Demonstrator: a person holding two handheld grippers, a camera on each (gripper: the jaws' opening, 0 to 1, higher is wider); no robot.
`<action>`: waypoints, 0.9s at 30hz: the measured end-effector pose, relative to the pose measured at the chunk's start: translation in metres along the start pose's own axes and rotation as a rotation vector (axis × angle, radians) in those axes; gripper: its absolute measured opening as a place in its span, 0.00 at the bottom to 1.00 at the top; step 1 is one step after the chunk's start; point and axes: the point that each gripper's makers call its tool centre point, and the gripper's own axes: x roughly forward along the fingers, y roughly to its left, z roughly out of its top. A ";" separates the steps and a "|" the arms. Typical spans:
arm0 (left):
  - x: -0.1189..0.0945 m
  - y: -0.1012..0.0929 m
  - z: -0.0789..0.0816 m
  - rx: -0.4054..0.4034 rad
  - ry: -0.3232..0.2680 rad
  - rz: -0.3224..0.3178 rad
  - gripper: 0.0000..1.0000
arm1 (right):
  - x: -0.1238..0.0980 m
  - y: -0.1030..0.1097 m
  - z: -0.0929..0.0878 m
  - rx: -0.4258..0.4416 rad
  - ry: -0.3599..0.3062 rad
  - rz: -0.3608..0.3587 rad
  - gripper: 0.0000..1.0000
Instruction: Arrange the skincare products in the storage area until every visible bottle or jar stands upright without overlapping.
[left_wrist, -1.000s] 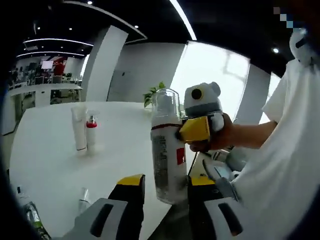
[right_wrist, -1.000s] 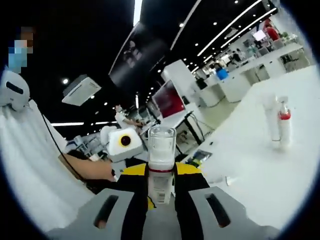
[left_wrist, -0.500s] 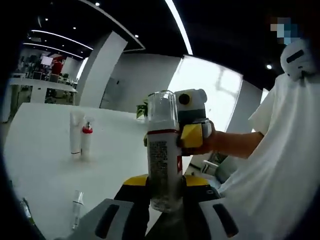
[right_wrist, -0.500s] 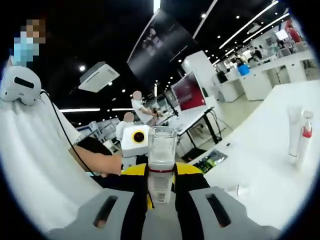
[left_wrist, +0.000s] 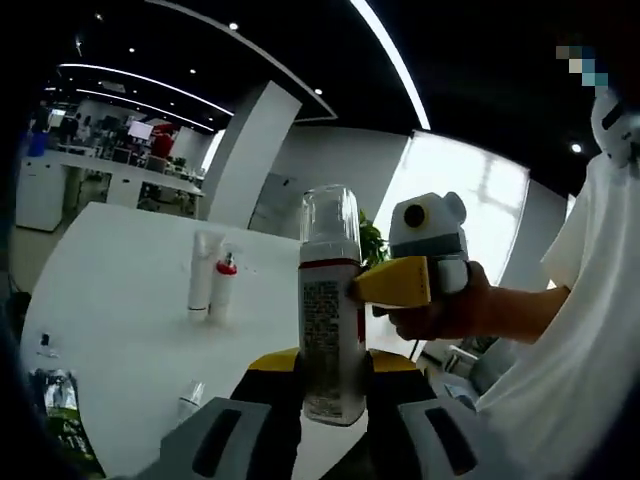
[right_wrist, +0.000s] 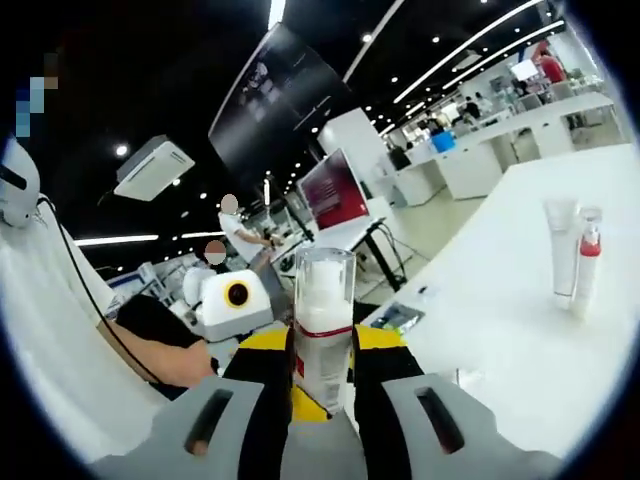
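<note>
You stand in what looks like an open-plan office: white desk (right_wrist: 520, 300), strip lights (right_wrist: 455, 65), distant workstations (right_wrist: 480, 160).

A second ago the left gripper (left_wrist: 333, 370) had its jaws spread beside the bottle (left_wrist: 332, 310); now they press against its base.

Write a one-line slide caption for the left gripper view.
Both tools clamp an upright clear-capped bottle above the white table.

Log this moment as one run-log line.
left claw: shut on foam pump bottle | right claw: shut on same bottle | bottle: upright, held between both | white tube and red-collared bottle: upright on table
</note>
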 end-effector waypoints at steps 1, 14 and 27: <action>-0.001 0.006 0.001 -0.007 -0.010 0.042 0.22 | 0.001 -0.002 -0.001 -0.006 0.004 -0.022 0.21; 0.004 0.005 -0.008 0.034 0.021 0.108 0.23 | 0.003 -0.010 -0.005 0.041 -0.019 -0.119 0.21; 0.010 -0.003 -0.019 0.094 0.050 0.106 0.23 | -0.004 -0.010 -0.014 0.024 -0.005 -0.133 0.21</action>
